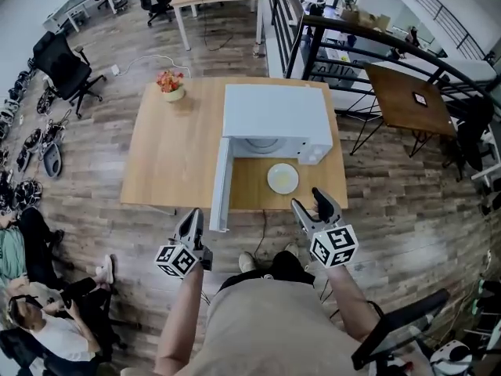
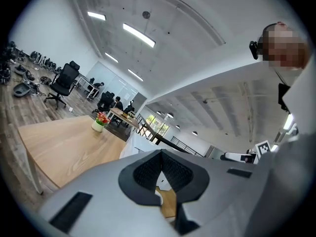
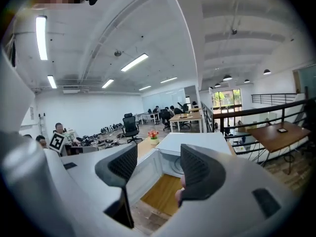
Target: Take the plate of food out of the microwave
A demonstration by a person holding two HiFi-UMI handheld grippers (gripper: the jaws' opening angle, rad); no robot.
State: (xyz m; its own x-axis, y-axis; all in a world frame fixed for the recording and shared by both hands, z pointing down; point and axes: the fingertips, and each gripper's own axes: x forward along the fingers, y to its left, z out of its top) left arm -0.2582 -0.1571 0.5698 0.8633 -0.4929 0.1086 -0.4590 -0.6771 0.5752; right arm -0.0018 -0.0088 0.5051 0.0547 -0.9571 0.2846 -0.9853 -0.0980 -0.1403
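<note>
There is one counter (image 1: 168, 163), of pale wood, and on it stand one white microwave (image 1: 274, 116), one plate (image 1: 282, 178) and one small pot of flowers (image 1: 171, 84). The person holds two grippers, one in each hand.

The plate is outside the microwave. It lies flat on the counter just in front of the open cavity, near the counter's front edge. It looks pale and round, but what is on it is too small to make out.

The left gripper (image 1: 191, 216) hangs off the counter's front edge, and its jaws are closed tip to tip with nothing between them. The right gripper (image 1: 308, 200) is just short of the plate, at its near right. Its jaws stand about half open with bare counter showing in the gap, and they hold nothing.

The microwave door (image 1: 221, 182) is swung fully out to the left and reaches the counter's front edge. It stands between the left gripper and the plate. The flower pot sits at the far left of the counter, well apart from the microwave.

Around the counter are a black office chair (image 1: 66, 69) to the far left, a dark railing (image 1: 376, 37) and a second wooden table (image 1: 407, 96) to the right. A seated person (image 1: 39, 319) is on the floor side at lower left.
</note>
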